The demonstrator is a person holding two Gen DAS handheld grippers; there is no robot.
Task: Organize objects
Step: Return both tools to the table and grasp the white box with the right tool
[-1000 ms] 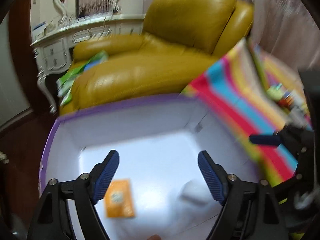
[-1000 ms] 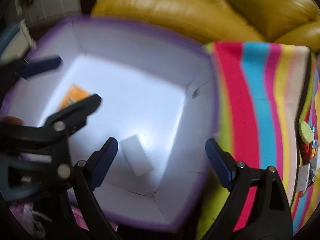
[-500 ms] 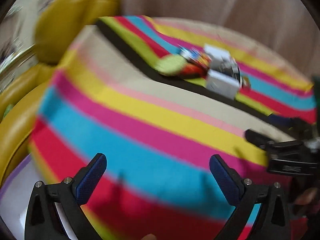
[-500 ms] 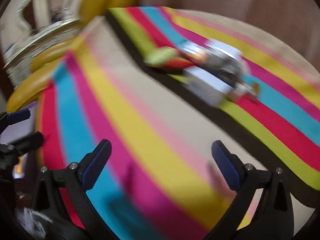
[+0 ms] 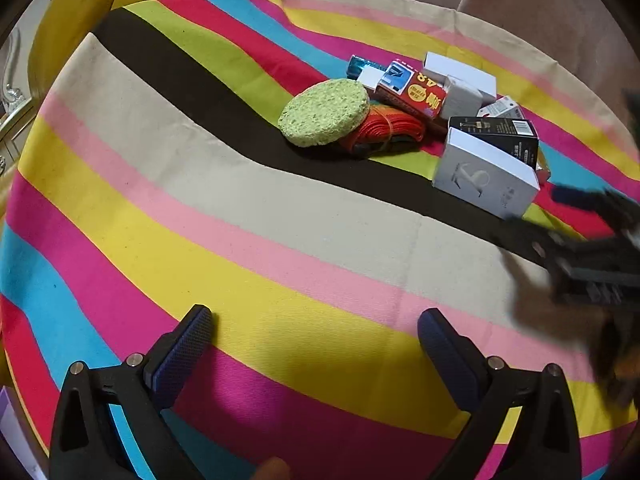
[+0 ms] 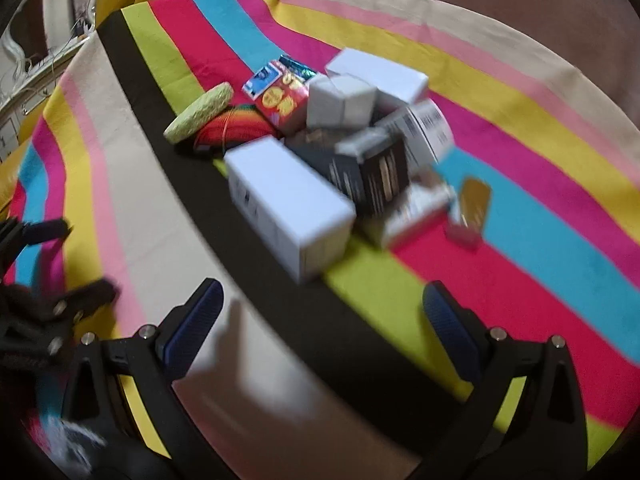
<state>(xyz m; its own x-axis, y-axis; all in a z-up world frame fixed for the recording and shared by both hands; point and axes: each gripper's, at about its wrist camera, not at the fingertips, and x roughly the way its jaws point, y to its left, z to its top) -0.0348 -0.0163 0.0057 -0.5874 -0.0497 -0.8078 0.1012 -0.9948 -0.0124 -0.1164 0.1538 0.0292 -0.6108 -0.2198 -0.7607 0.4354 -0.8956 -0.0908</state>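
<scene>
1. Left gripper: jaws spread wide, nothing between the blue pads. It hangs over bare striped cloth, above the yellow and magenta bands.
2. Right gripper: jaws likewise spread wide, nothing gripped. It is over the black and lime bands, with the nearest box just beyond the fingertips. In the left wrist view this gripper shows as a blurred dark shape at the right edge.
3. Task items: a single cluster lies on the cloth, well apart from the left gripper and near the right one.
4. Cluster, near side: a large white box lies lengthwise on the black band; a black box rests against its far side.
5. Cluster, left side: a round green sponge leans on a bundle of red-orange cord.
6. Cluster, far side: a red printed carton, a small white cube-shaped box and further white boxes; their exact contacts cannot be determined.
7. Surroundings: a yellow leather armchair stands past the cloth's upper left edge.
</scene>
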